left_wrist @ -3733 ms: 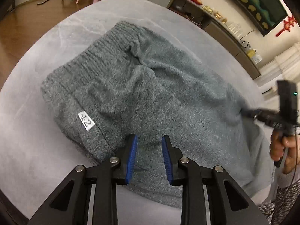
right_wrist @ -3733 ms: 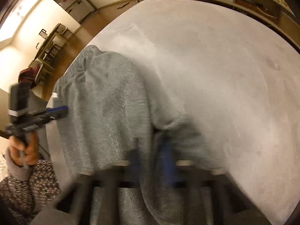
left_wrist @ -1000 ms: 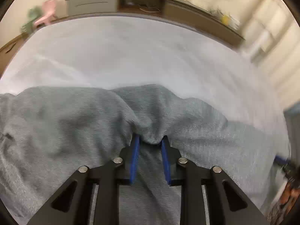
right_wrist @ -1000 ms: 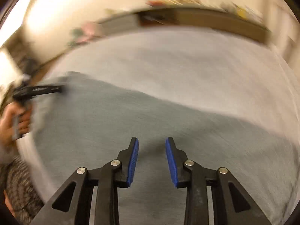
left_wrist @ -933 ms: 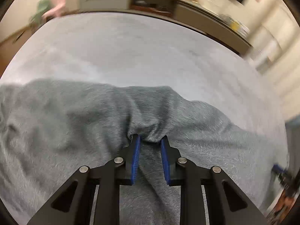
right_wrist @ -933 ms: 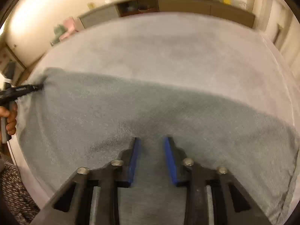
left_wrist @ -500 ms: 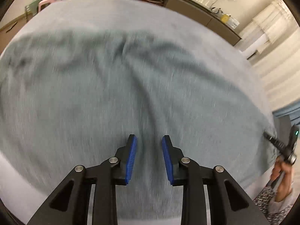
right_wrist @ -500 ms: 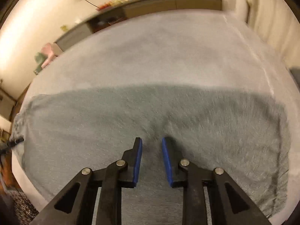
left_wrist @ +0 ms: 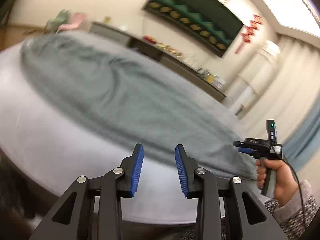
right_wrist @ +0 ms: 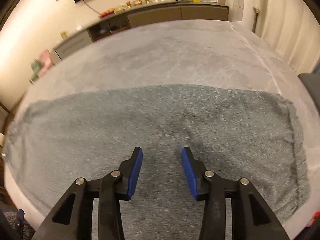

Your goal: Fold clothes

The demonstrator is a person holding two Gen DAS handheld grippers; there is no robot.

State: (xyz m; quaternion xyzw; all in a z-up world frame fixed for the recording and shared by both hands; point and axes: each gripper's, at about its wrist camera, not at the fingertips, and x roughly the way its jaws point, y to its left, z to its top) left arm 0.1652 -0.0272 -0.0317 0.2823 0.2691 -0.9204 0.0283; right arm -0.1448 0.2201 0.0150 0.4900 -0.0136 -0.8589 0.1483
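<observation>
No basket, box or bin for clothes shows in either view; the only storage is the long low cabinet (right_wrist: 160, 14) along the far wall, with small bottles and packets lined up on its top and one open compartment whose contents are too blurred to name.

The grey knit garment (right_wrist: 160, 132) lies spread flat as a long wide band across the near part of the pale grey table (right_wrist: 180, 50). Its surface is fuzzy and heathered, its far edge runs nearly straight from left to right, and a hemmed edge closes its right end. In the left wrist view the cloth is smeared by motion, with a few soft wrinkles toward its far left end.

The left gripper (left_wrist: 159, 158) is over the near edge of the table, its jaws opening, blue pads apart, nothing between them. The right gripper (right_wrist: 162, 160) hangs over the middle of the garment, jaws likewise opening with only bare cloth seen below the gap. In the left wrist view the right hand (left_wrist: 278, 178), in a speckled knit sleeve (left_wrist: 296, 210), holds its gripper handle at the garment's right end.

Behind the table: cream walls, a dark framed picture (left_wrist: 196, 18), red hanging ornaments, pale curtains (right_wrist: 280, 20) on the right, and pink and green small chairs (right_wrist: 42, 62) on the far left.
</observation>
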